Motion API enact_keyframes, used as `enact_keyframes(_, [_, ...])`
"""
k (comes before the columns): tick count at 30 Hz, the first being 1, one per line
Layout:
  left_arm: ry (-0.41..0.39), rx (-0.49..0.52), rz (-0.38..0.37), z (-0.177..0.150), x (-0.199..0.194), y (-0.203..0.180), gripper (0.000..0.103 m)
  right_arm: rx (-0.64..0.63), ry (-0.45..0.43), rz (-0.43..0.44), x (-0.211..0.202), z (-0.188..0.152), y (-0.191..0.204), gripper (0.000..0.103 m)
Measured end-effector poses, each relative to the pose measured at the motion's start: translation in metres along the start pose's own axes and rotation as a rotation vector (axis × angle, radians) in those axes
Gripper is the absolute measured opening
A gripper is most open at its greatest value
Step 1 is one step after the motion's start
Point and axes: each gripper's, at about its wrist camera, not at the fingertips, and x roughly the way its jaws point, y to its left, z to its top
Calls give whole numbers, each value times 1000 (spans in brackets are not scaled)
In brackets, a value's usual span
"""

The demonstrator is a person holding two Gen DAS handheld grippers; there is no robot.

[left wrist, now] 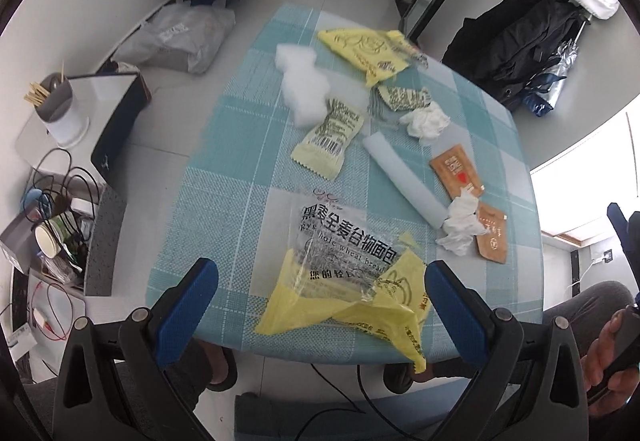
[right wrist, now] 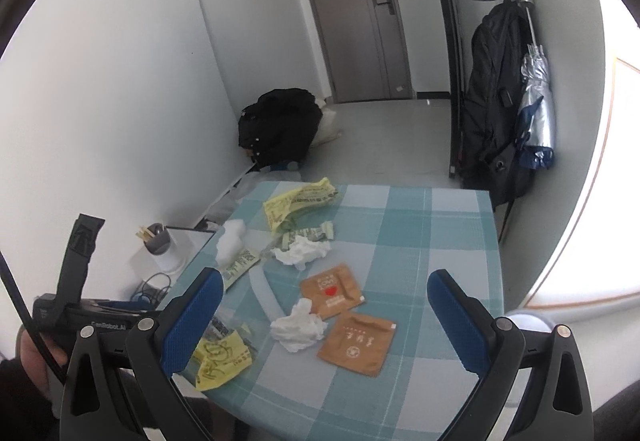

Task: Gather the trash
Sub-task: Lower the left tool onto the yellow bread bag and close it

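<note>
- Two tools are seen above the near edge of a checked teal surface point(left wrist: 240, 129); the left tool point(left wrist: 322, 305) is spread wide with nothing between its blue pads, and the right tool point(right wrist: 325, 315) is likewise spread wide and empty.
- A clear bread bag point(left wrist: 340, 241) is laid over a yellow wrapper point(left wrist: 360, 313) at the near edge, directly ahead of the left tool.
- A pale yellow snack packet point(left wrist: 330, 137) and a white foam strip point(left wrist: 404, 181) are found near the middle of the surface.
- Two brown sachets point(right wrist: 331, 291) point(right wrist: 358, 343) are placed toward the right edge, with a crumpled tissue point(right wrist: 298, 329) touching both.
- A second crumpled tissue point(right wrist: 302, 253) is seen further in, beside a torn green-printed wrapper point(right wrist: 312, 233).
- A white fluffy wad point(left wrist: 300, 81) and another yellow wrapper point(left wrist: 364, 49) are set near the far edge.
- A black bag point(right wrist: 280, 125) is left on the floor beyond.
</note>
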Motion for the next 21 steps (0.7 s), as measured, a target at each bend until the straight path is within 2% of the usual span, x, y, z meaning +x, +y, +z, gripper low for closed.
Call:
enact_keyframes(7, [4, 85, 96, 3, 17, -7, 101, -2, 26, 10, 13, -1, 2, 103])
enact_keyframes(14, [44, 135, 111, -3, 25, -13, 101, 20, 48, 11, 19, -3, -4, 103])
enact_keyframes(21, [84, 209, 179, -9, 40, -24, 101, 18, 58, 8, 22, -4, -5, 103])
